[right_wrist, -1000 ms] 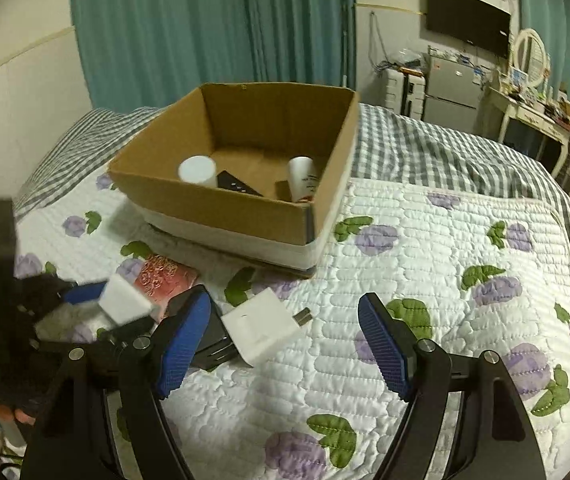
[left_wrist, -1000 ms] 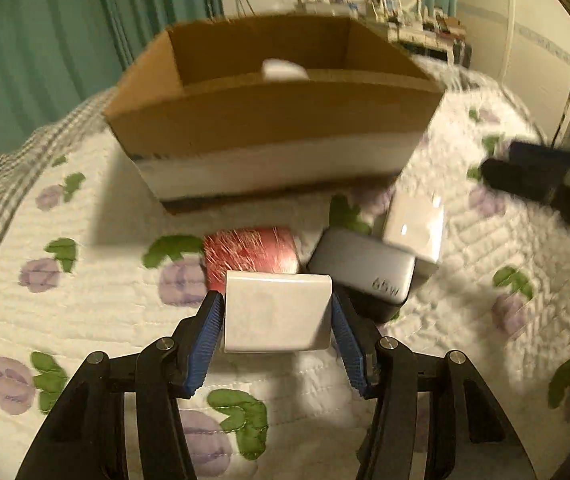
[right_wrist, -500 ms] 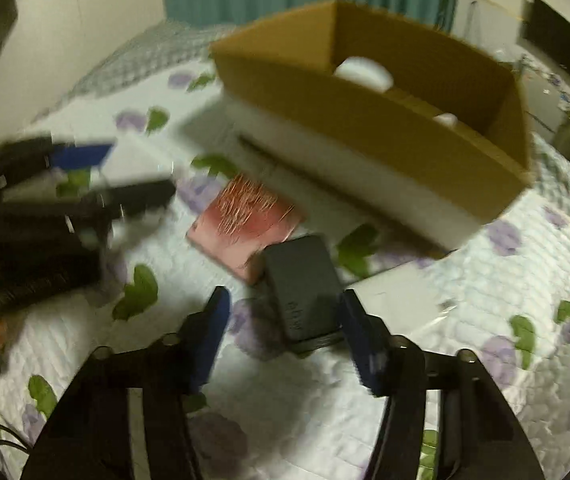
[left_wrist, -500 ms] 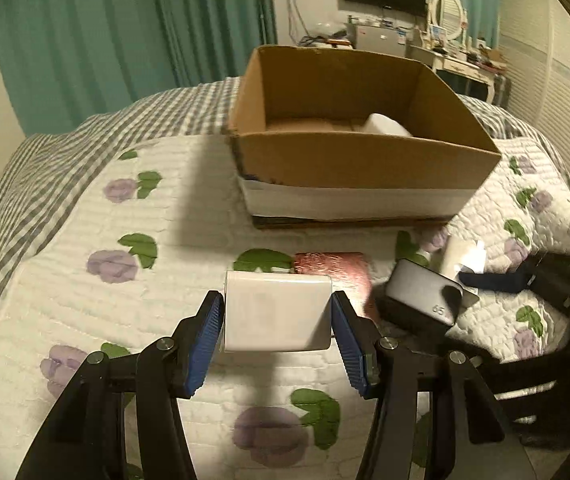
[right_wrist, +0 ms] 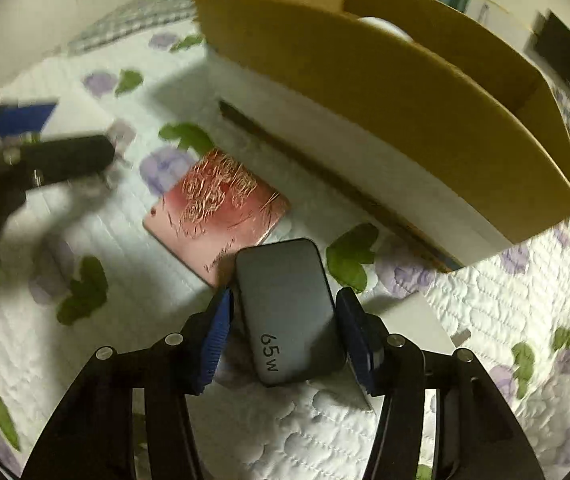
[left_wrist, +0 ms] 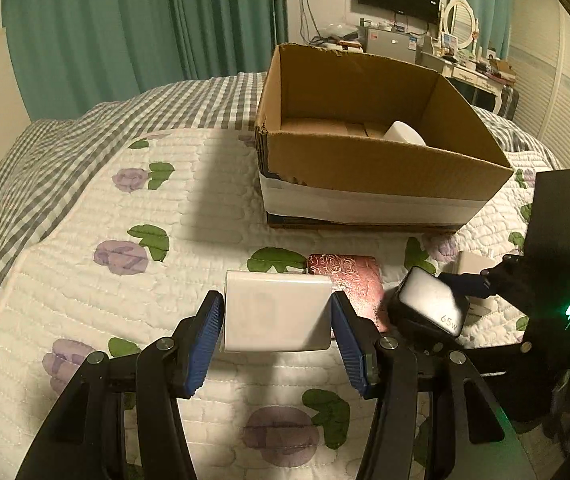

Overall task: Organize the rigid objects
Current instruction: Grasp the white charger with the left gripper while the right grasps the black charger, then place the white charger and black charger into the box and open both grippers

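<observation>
My left gripper [left_wrist: 277, 316] is shut on a white rectangular charger block [left_wrist: 277, 312], held above the quilt in front of the cardboard box [left_wrist: 365, 168]. My right gripper [right_wrist: 285, 316] is closed around a dark grey 65W charger [right_wrist: 289, 312], which looks tilted up off the quilt; it also shows in the left wrist view [left_wrist: 429, 306]. A pink case with gold pattern [right_wrist: 217, 208] lies flat on the quilt beside it, also in the left wrist view [left_wrist: 347, 280]. Another white charger [right_wrist: 421, 320] lies partly hidden behind the right gripper.
The open box [right_wrist: 385, 92] holds a white round item [left_wrist: 403, 134]. The floral quilt [left_wrist: 85, 280] covers a bed with a grey checked blanket [left_wrist: 65, 148] behind. Teal curtains, a desk and a TV stand at the back.
My right gripper moved in over the 65W charger and closed on it. My left gripper drew back and up with the white block, so the box now sits farther away.
</observation>
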A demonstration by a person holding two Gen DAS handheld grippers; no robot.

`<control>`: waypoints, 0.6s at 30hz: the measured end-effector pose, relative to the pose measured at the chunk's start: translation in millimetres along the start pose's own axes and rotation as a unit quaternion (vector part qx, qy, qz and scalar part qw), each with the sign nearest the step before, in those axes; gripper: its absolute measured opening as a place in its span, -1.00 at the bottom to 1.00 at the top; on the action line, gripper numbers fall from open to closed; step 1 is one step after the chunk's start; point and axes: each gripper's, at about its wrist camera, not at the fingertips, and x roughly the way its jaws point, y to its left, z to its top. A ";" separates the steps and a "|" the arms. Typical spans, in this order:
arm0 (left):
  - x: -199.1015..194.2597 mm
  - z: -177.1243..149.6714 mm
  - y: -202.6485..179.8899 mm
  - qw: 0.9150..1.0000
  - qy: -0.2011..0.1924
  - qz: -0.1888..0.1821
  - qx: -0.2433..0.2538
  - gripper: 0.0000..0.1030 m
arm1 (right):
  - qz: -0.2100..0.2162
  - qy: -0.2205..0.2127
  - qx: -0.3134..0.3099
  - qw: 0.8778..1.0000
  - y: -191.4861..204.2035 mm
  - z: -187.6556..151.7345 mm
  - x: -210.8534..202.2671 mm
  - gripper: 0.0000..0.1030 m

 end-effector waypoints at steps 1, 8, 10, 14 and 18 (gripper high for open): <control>0.2 -0.2 -0.1 1.000 0.000 -0.001 0.001 0.08 | -0.007 0.002 -0.010 1.000 3.3 -0.3 2.7 0.05; -2.9 0.4 0.1 1.000 -0.003 -0.001 -0.002 0.08 | -0.012 -0.010 0.008 1.000 1.3 -9.1 -5.9 -0.18; -8.0 1.7 -2.3 1.000 -0.010 -0.003 0.000 0.08 | 0.001 -0.025 0.028 0.999 -3.4 -14.5 -21.3 -0.18; -16.4 3.6 -5.0 1.000 -0.021 -0.005 0.005 0.08 | 0.004 -0.067 0.049 0.997 -10.7 -15.2 -56.9 -0.18; -27.7 8.3 -3.9 1.000 -0.026 -0.006 -0.002 0.08 | 0.009 -0.107 0.070 0.992 -24.3 -7.3 -89.7 -0.18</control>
